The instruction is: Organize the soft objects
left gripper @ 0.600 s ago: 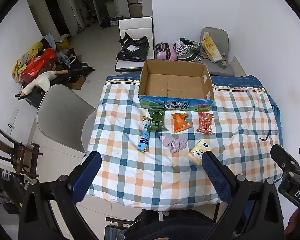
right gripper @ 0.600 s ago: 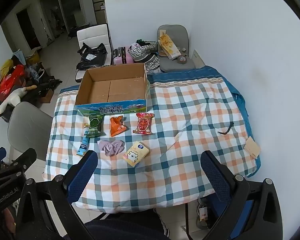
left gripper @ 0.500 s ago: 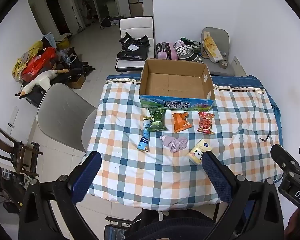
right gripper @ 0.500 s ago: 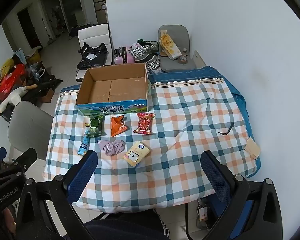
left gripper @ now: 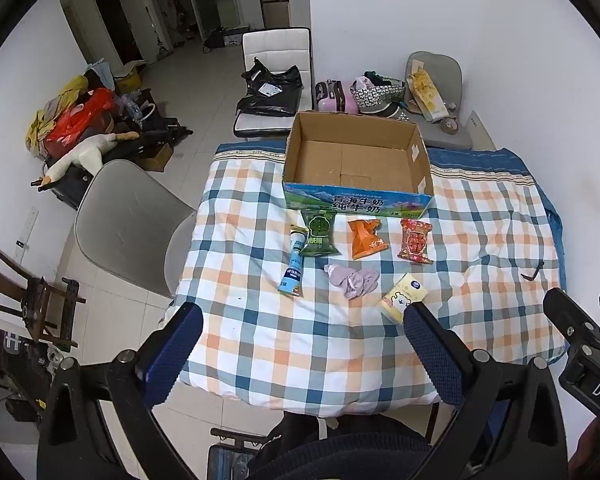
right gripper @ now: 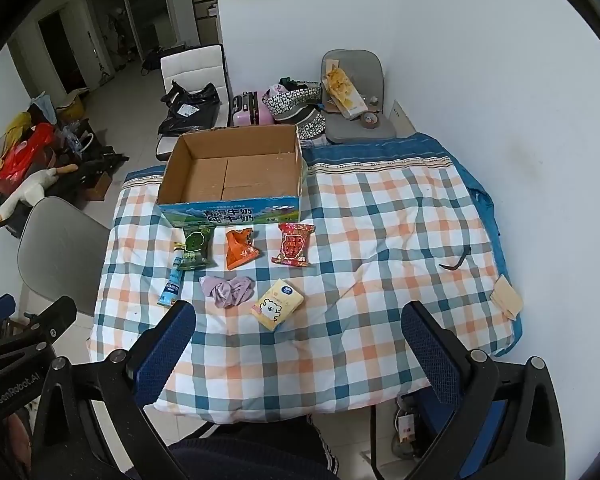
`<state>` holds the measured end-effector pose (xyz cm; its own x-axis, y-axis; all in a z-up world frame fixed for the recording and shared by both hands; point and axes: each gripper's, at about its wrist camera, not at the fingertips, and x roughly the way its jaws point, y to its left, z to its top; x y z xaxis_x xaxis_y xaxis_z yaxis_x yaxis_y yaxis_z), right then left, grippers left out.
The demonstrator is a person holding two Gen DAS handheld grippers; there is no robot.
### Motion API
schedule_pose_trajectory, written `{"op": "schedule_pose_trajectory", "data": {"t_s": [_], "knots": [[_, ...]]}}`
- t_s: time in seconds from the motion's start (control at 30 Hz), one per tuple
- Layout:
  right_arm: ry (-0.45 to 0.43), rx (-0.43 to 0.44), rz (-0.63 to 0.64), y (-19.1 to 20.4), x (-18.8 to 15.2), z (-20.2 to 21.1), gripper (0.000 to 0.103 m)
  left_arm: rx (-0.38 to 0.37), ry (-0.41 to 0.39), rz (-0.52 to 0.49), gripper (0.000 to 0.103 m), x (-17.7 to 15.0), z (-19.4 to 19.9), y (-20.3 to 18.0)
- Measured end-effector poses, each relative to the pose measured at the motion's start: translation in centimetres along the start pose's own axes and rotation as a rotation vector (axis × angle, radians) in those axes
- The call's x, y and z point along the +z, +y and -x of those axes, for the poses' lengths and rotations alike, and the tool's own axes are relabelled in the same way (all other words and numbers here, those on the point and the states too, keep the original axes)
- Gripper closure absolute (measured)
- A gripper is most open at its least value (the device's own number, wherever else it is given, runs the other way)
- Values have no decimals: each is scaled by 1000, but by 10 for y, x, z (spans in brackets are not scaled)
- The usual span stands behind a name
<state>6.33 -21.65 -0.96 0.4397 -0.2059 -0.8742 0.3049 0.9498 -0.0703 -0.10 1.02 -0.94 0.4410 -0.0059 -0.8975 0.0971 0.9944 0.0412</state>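
White walls (left gripper: 500,40), tiled floor (left gripper: 188,92), grey chair (left gripper: 128,216)

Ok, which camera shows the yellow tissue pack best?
The right wrist view: the yellow tissue pack lies fully in sight on the checked cloth. In the left wrist view, the left tongs' finger covers its near corner.

"青海牛奶 纯牛奶" on box (left gripper: 358,204); "GenRobot.AI" on left gripper (right gripper: 18,388)

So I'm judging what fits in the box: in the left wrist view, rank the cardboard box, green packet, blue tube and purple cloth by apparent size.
1. cardboard box
2. green packet and purple cloth, too alike to rank
3. blue tube
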Motion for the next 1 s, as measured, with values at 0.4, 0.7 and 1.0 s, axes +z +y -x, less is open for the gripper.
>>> {"op": "schedule_pose_trajectory", "data": {"t_s": [0.4,0.7,1.0], "knots": [[-10,0,1,4,-4,4,0,-7,-11,-9,0,-4,12,-4],[-26,0,-3,-2,9,26,0,-16,-26,-17,0,0,22,-4],[-46,2,-8,-4,11,28,0,-14,-52,-12,0,5,30,-3]]}}
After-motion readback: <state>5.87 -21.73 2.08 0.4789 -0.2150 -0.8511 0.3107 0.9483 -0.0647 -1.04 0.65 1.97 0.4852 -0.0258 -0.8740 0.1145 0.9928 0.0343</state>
